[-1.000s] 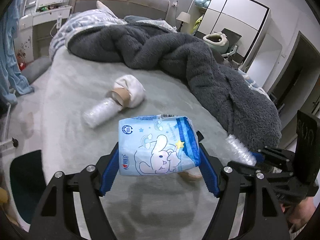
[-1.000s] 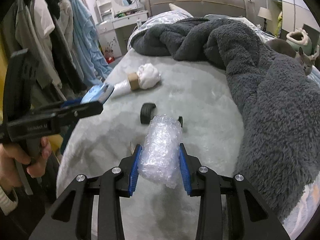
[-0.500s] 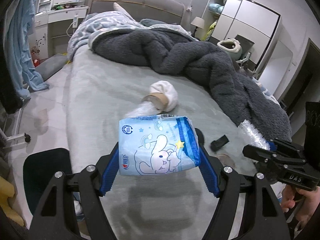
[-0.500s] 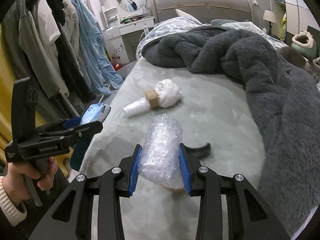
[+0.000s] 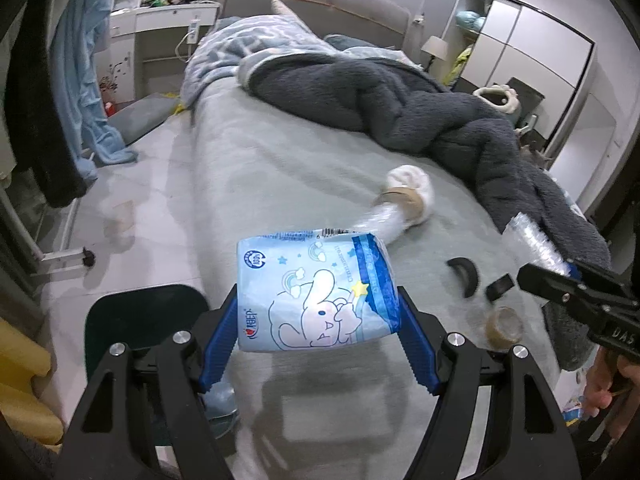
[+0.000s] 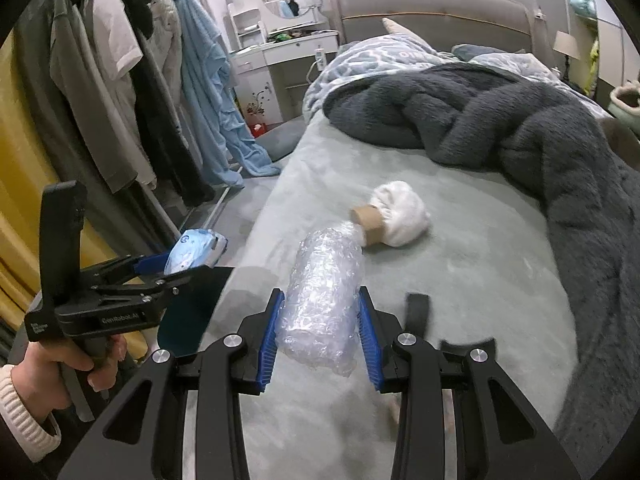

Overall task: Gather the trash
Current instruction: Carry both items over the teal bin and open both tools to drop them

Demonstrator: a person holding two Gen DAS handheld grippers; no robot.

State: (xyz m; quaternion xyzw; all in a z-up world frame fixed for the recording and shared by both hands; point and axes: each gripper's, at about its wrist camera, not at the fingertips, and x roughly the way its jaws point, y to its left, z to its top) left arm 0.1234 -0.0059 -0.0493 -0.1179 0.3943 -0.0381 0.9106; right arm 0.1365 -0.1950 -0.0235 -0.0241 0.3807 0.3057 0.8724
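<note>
The left gripper (image 5: 318,334) pinches a soft, light tissue pack (image 5: 316,292) across its sides, while the right gripper (image 6: 318,336) squeezes a springy bubble-wrap roll (image 6: 324,300) mid-length; paper wad (image 6: 396,218) lies at twelve o'clock.

Black claw (image 6: 318,334), blue pads (image 6: 267,346), cream cuff (image 6: 18,412)

I count two grippers, left gripper (image 5: 316,320) and right gripper (image 6: 320,328). One blue tissue pack (image 5: 316,292), one bubble-wrap roll (image 6: 324,300), one more clear wrap (image 5: 380,222) at one o'clock, one cardboard tube (image 6: 368,224), two black pieces (image 5: 464,276), one jar (image 5: 504,328), one bed (image 5: 280,168), one grey blanket (image 6: 500,128).
</note>
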